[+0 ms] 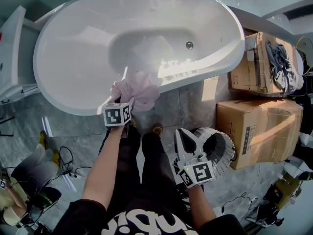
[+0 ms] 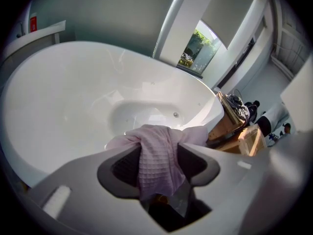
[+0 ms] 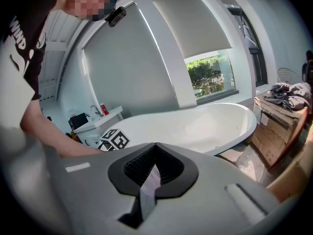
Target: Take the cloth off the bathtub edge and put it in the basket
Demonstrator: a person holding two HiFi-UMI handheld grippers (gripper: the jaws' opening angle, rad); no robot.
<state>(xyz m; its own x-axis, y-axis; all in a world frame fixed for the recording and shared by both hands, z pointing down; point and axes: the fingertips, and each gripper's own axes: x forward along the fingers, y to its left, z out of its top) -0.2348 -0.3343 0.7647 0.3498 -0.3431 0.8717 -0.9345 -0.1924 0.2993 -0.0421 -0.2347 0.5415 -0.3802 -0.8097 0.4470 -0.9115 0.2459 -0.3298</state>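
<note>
I hold cloth [image 1: 140, 89] clamped in left gripper [image 1: 127, 102] jaws, frame centre; basket [image 1: 221, 150] lower right, beside right gripper [image 1: 187, 140], jaws together.

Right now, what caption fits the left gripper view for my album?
Left gripper pinches a pink waffle cloth at the white bathtub's edge.

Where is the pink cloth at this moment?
Head view, centre-left: the pink cloth hangs over the near rim of the bathtub, pinched in the left gripper. The basket stands on the floor to the right.
</note>
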